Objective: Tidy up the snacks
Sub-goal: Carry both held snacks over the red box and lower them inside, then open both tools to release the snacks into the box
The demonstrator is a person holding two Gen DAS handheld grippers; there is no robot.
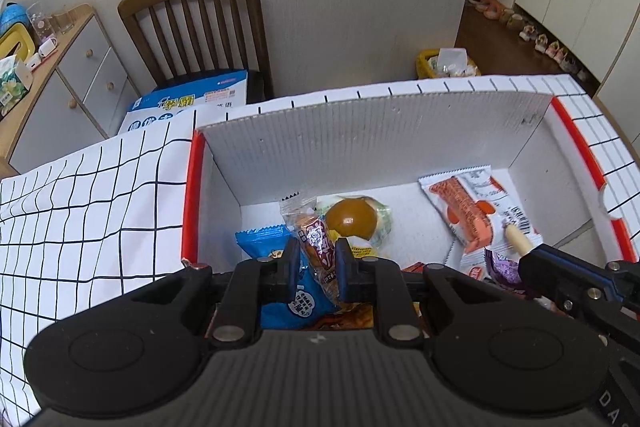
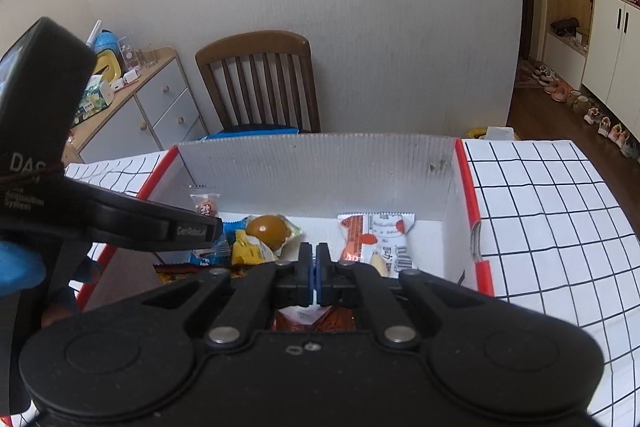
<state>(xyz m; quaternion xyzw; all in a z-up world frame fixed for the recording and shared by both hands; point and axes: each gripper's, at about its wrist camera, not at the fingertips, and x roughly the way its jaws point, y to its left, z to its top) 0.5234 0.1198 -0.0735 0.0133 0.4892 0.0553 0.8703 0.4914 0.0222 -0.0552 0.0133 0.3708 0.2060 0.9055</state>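
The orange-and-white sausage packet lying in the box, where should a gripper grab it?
Probably the far crimped end of the sausage packet, from above. It lies flat on the box floor, and that thin end sits clear of the other snacks.

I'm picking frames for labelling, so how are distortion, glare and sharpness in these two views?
Left wrist view: fisheye bends the tablecloth grid lines and the box wall; a glare spot sits on the round bun; snacks are sharp, with dark corners.
Right wrist view: the same curving of the box's top edge; the left claw looms large at the left edge, hiding some snacks; lighting is soft and even.
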